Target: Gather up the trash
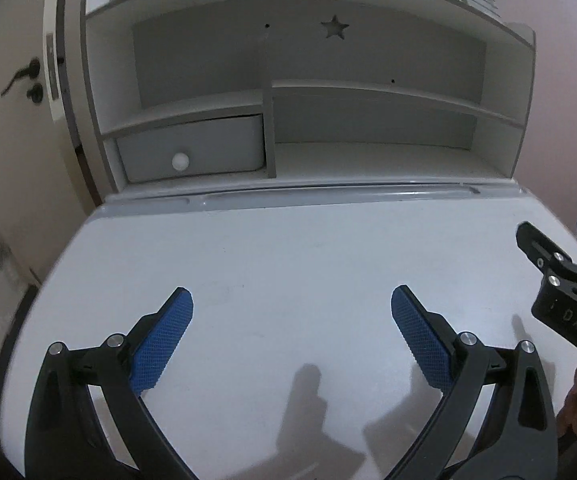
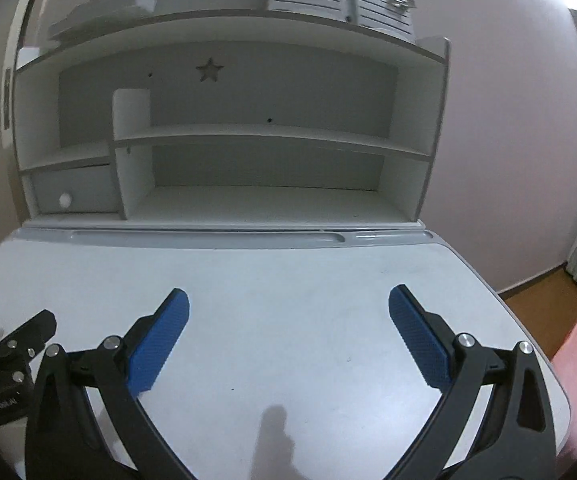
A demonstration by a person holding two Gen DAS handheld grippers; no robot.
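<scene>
While both claws gape, white desk (image 2: 288, 280) w/ hutch (image 2: 228, 136) meets pink wall (image 2: 508, 140).

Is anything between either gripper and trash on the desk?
No trash shows in either view. Left gripper and right gripper are both open over the bare desk, with nothing between them and it.

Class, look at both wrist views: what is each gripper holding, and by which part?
Nothing. The left gripper and right gripper hang open above the bare desk.
</scene>
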